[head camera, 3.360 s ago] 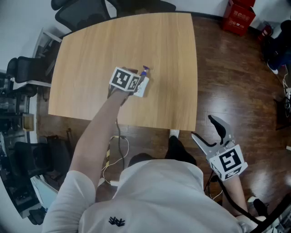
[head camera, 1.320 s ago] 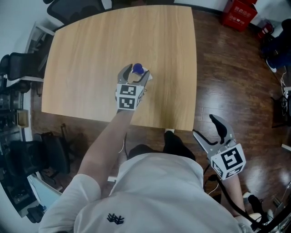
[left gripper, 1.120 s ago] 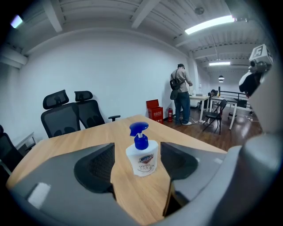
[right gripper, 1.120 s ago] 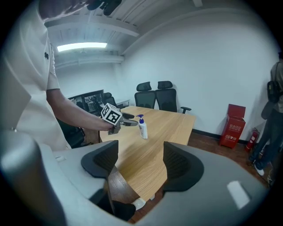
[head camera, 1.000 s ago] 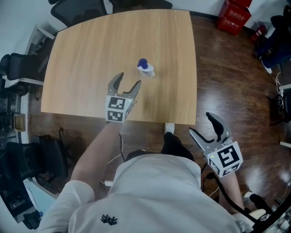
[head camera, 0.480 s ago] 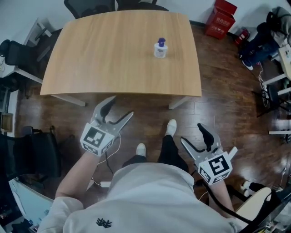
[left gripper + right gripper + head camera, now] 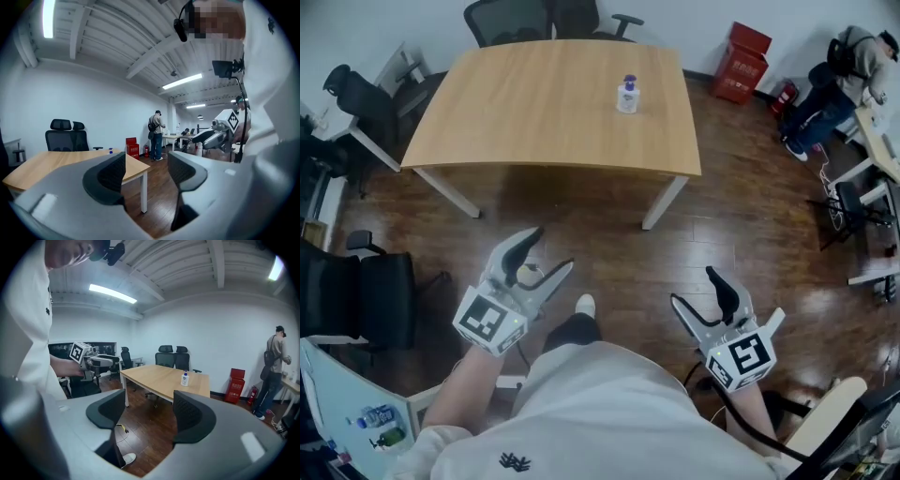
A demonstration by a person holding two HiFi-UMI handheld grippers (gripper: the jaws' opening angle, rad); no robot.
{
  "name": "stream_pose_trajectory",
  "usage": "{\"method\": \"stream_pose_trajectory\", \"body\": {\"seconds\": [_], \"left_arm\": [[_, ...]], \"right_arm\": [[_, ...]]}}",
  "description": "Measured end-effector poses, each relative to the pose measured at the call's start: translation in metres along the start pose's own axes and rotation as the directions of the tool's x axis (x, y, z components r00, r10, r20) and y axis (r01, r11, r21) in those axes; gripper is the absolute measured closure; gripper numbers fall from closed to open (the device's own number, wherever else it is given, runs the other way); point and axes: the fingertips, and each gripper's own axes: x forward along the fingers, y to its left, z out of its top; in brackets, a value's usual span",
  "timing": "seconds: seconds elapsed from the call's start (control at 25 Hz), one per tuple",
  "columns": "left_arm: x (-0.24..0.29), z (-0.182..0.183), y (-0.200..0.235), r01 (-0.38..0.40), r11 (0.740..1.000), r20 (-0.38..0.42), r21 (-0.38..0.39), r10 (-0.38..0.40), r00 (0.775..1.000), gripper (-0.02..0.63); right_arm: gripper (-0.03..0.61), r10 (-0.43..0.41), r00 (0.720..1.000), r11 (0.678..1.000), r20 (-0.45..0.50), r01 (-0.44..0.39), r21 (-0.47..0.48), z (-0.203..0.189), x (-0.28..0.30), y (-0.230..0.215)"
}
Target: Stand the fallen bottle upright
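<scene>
A small white bottle with a blue pump top (image 7: 627,96) stands upright near the right end of the wooden table (image 7: 525,112); the right gripper view shows this bottle (image 7: 185,378) far ahead. Both grippers hang over the dark floor, well short of the table. My left gripper (image 7: 548,251) holds nothing and its jaws are closing, with a wide gap still showing in the left gripper view (image 7: 145,164). My right gripper (image 7: 694,289) is open and empty, as the right gripper view (image 7: 147,411) confirms.
Black office chairs (image 7: 502,17) stand behind the table and another chair (image 7: 361,300) sits at the left. A red crate (image 7: 746,52) is by the far wall. A person (image 7: 848,52) stands at desks to the far right. Dark wood floor lies between me and the table.
The left gripper let go of the bottle, which stays upright on the table. Both grippers have drawn back from the table, which now sits farther away in the head view.
</scene>
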Motion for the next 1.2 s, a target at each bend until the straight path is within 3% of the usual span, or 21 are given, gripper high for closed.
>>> {"method": "stream_pose_trajectory", "body": {"seconds": [0.16,0.48,0.68,0.96,1.2], "left_arm": [[-0.028,-0.004,-0.057,-0.008,1.0,0.04,0.005,0.008,0.999,0.332],[-0.08,0.0,-0.171,0.004,1.0,0.003,-0.012,-0.004,1.0,0.333],[-0.094,-0.003,-0.206,0.051,0.998,-0.031,-0.027,-0.052,0.998,0.333],[-0.099,0.024,-0.236,0.114,0.993,0.0,-0.026,-0.114,0.993,0.331],[-0.114,0.021,-0.24,0.104,0.994,-0.015,-0.028,-0.104,0.994,0.331]], "right_arm": [[0.253,-0.009,0.999,1.0,0.04,0.009,0.007,-0.028,-0.048,0.026],[0.255,0.011,0.999,1.0,0.048,-0.012,0.01,-0.063,-0.145,0.07],[0.264,-0.009,0.998,1.0,0.07,0.009,-0.002,-0.058,-0.175,0.086],[0.267,0.011,0.996,1.0,0.086,-0.01,-0.013,-0.048,-0.188,0.1],[0.268,0.04,0.994,0.999,0.101,-0.038,-0.025,-0.044,-0.185,0.112]]}}
